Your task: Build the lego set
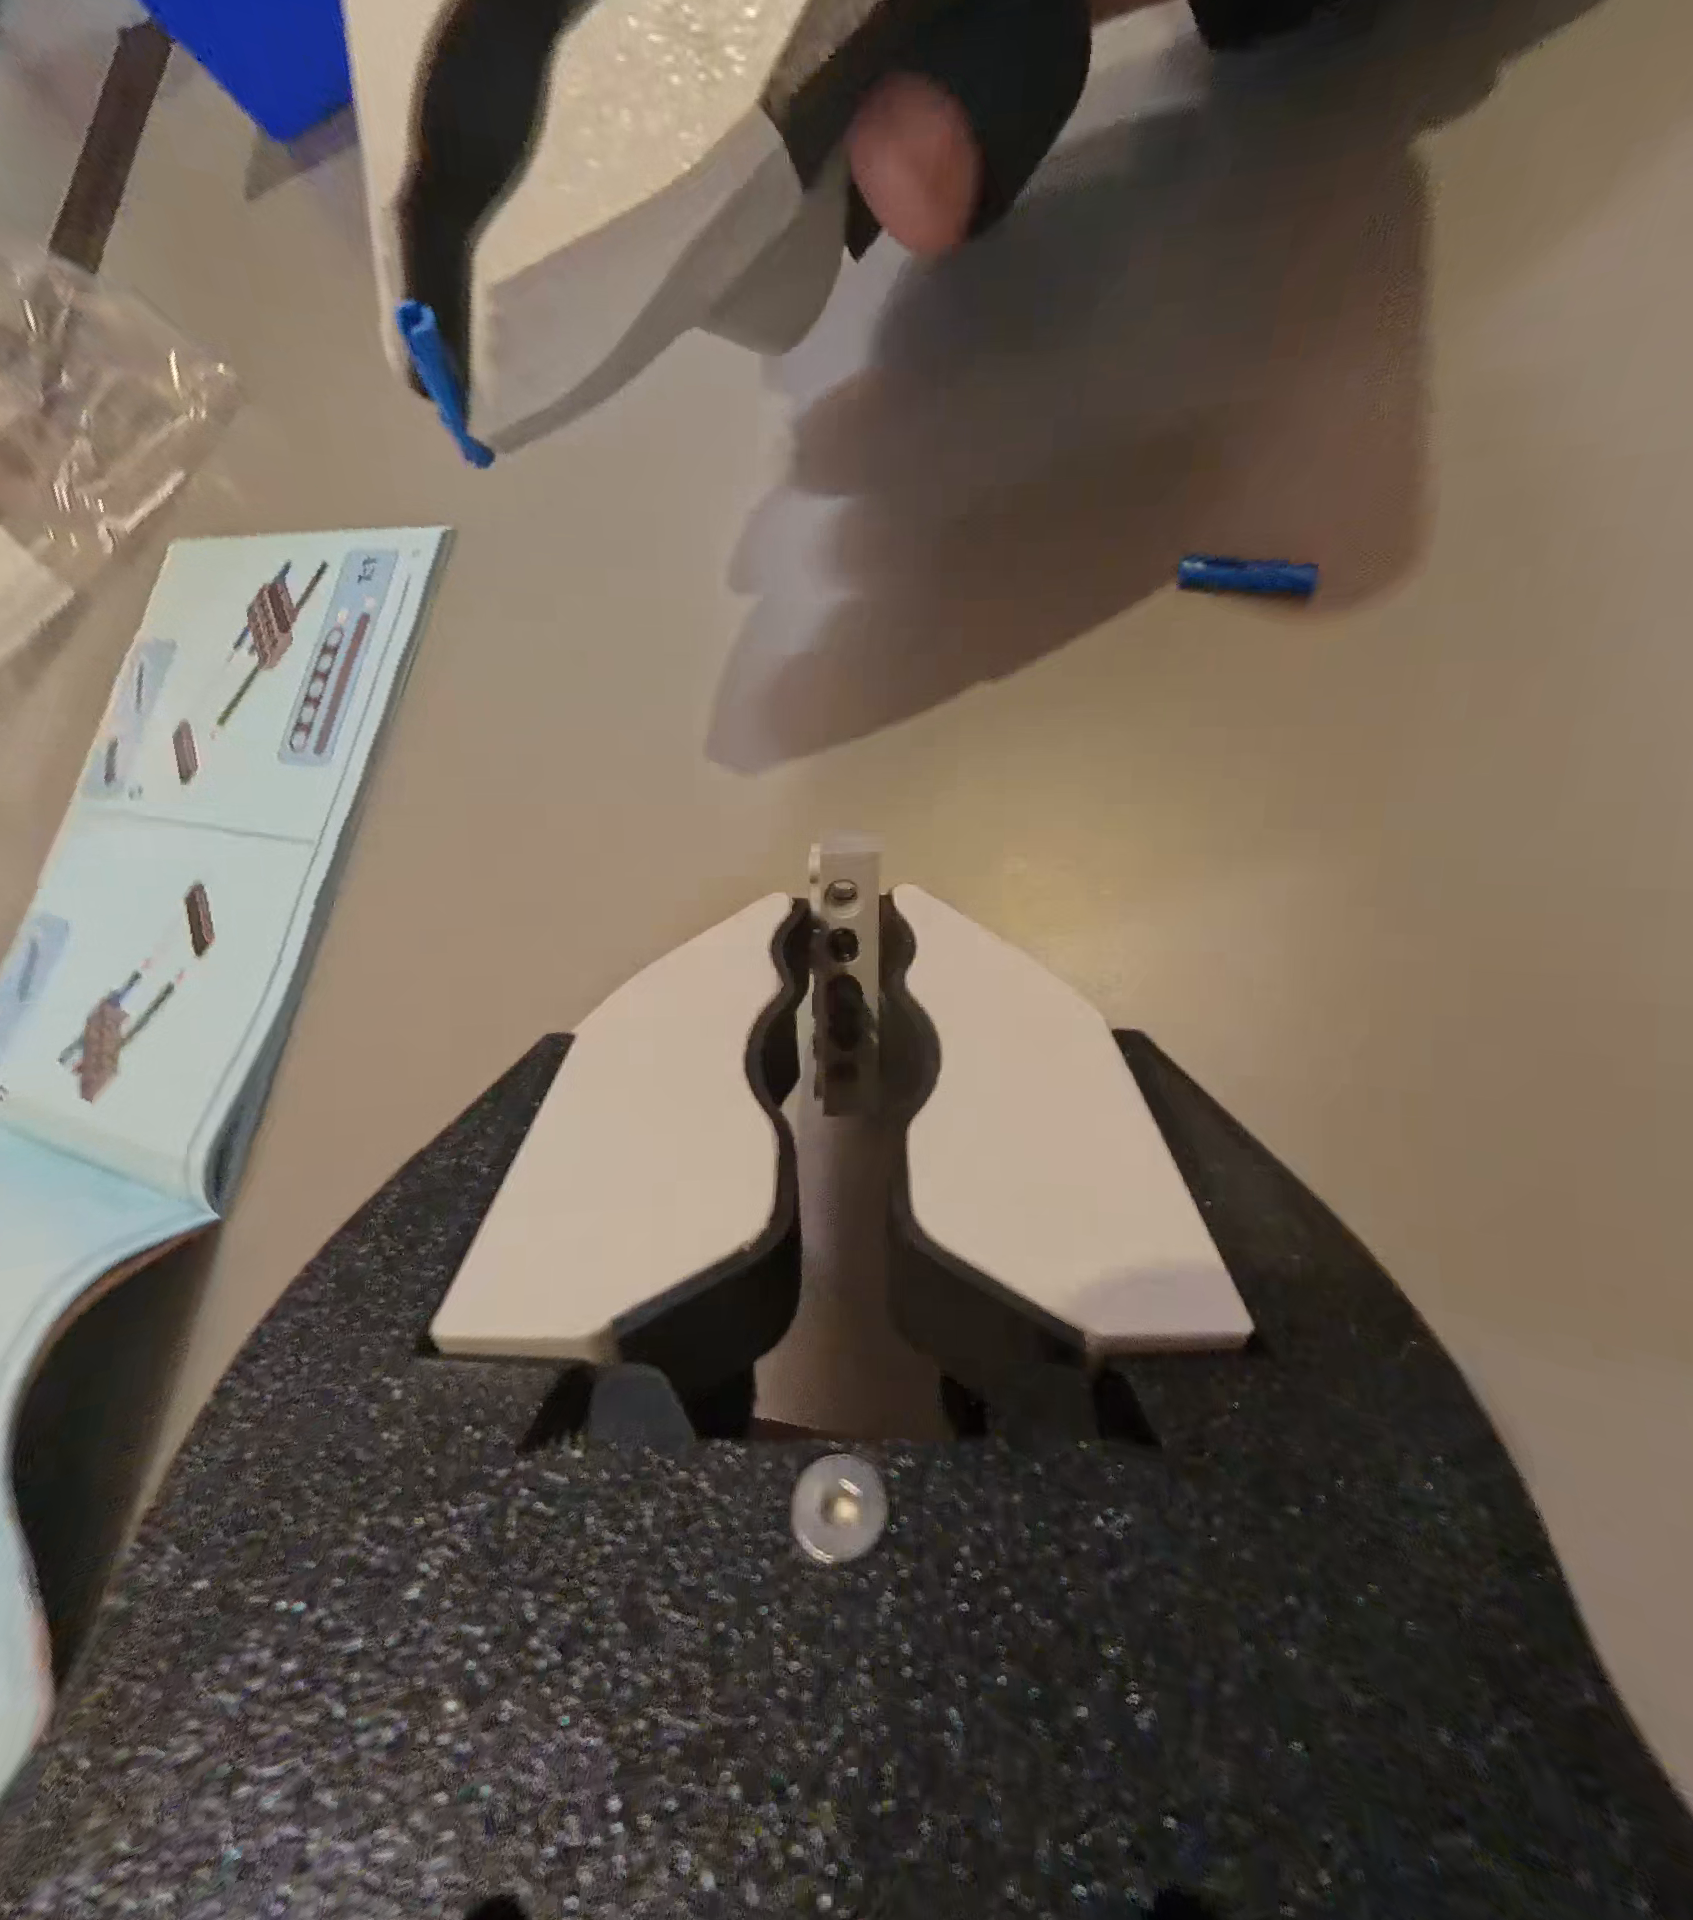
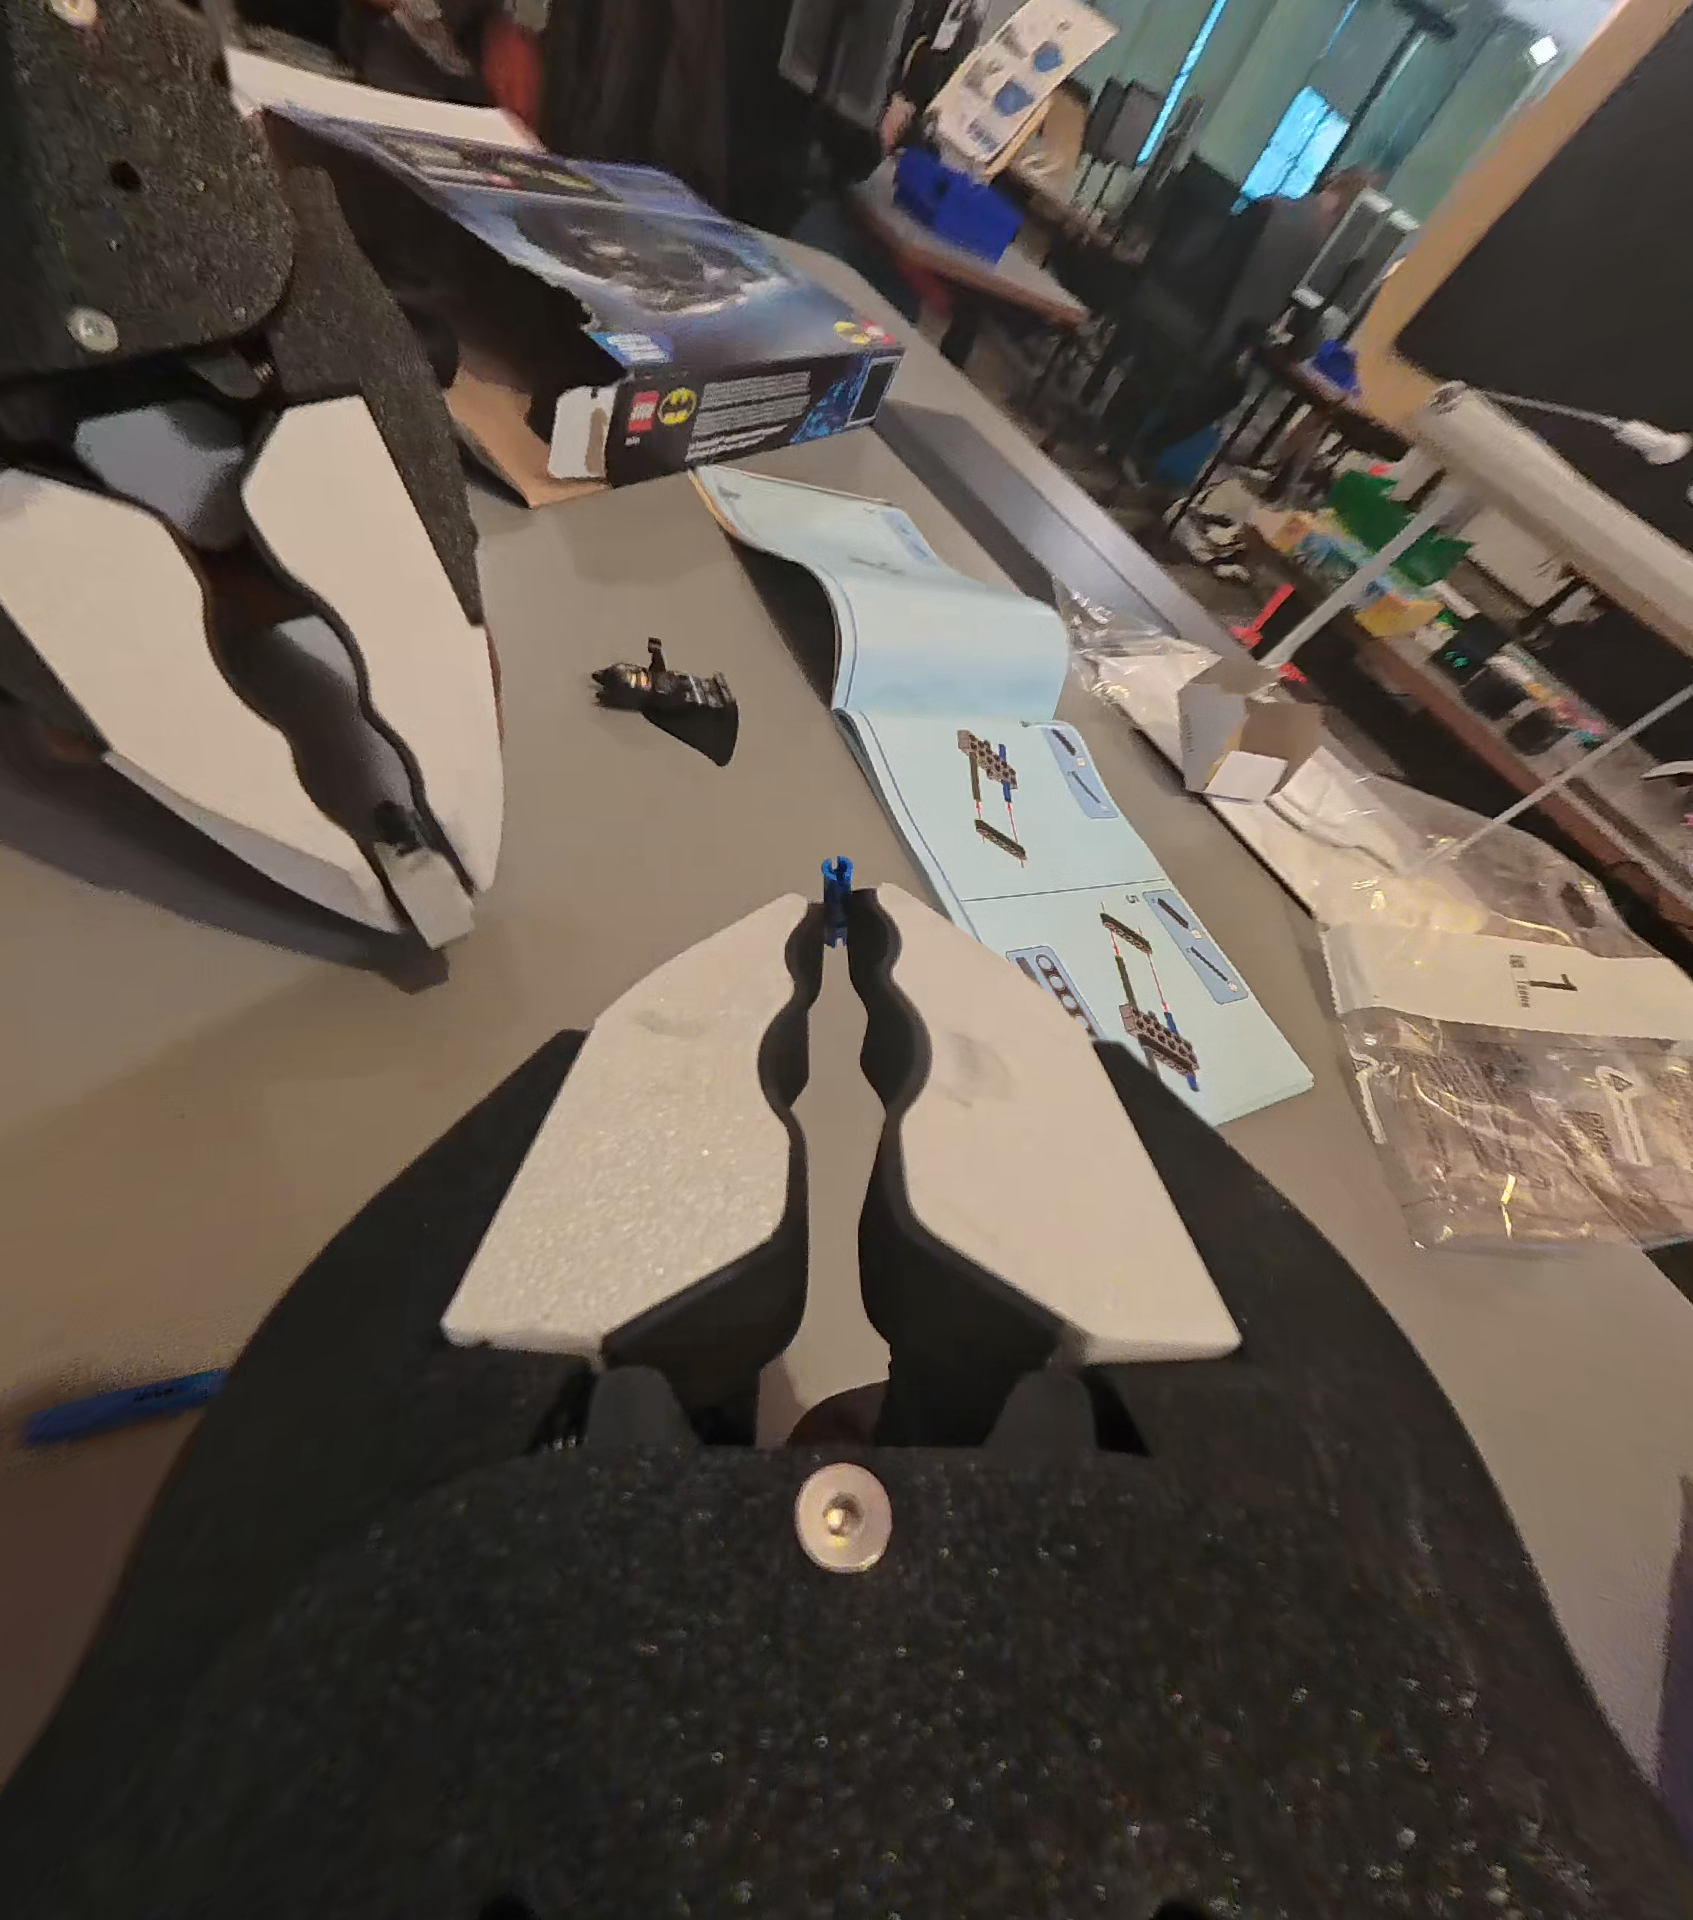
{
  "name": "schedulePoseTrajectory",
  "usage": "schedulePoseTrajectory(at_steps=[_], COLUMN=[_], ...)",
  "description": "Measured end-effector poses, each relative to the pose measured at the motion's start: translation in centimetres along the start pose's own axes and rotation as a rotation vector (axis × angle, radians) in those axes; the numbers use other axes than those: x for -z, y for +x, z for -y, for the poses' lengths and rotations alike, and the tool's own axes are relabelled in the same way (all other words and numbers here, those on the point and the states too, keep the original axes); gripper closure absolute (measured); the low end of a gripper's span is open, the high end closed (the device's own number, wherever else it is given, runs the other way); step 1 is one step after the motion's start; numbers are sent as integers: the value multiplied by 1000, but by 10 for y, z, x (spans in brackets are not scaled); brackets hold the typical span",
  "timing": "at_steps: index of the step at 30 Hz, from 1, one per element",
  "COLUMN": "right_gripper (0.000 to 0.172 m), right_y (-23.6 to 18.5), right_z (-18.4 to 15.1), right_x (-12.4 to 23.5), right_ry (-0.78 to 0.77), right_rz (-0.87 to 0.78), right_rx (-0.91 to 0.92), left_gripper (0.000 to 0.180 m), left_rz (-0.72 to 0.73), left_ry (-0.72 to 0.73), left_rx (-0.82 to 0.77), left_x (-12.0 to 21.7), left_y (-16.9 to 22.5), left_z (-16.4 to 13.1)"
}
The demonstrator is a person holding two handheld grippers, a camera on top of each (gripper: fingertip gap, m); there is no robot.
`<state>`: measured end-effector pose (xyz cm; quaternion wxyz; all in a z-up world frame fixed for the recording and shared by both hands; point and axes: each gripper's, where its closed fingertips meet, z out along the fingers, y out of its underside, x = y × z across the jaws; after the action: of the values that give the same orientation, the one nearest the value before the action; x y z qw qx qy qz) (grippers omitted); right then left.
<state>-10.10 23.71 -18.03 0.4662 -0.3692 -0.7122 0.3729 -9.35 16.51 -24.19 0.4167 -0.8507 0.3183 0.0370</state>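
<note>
Clamped between the left gripper's narrow fingertips, a grey beam with holes stands end-up, its holes facing the camera (handy for receiving a pin). Opposite, the right gripper pinches a small blue pin at its tips, pointing outward. Another blue pin lies on the tan table, well apart, beside the open instruction booklet.

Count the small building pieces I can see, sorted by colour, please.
Blue pegs: 2, one in the right gripper's fingers, one loose on the table
Grey beams with holes: 1, in the left gripper's fingers
Black pieces: 1, on the table
Total: 4
</note>
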Motion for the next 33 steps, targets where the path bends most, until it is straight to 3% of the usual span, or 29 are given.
schedulePoseTrajectory(at_steps=[4,9,13,16,20,25,33], right_gripper=[167,167,167,167,167,167,167], right_y=[-13,-23,-33,-35,-34,-37,-25], right_z=[6,5,9,11,16,37,43], right_x=[10,12,11,11,10,15,26], right_ry=[36,34,54,61,71,210,356], right_rz=[-31,-12,67,89,114,224,356], right_rx=[-26,-43,-62,-119,-314,-605,-890], left_gripper=[164,152,151,153,158,161,169], left_rz=[3,-38,-49,32,113,74,194], left_ry=[-65,-39,121,259,302,363,497], left_rx=[-99,-85,33,151,151,185,205], left_x=[-5,-3,10,19,17,7,24], left_y=[9,16,8,-16,-25,-13,-28], left_z=[-5,-3,21,39,49,67,79])
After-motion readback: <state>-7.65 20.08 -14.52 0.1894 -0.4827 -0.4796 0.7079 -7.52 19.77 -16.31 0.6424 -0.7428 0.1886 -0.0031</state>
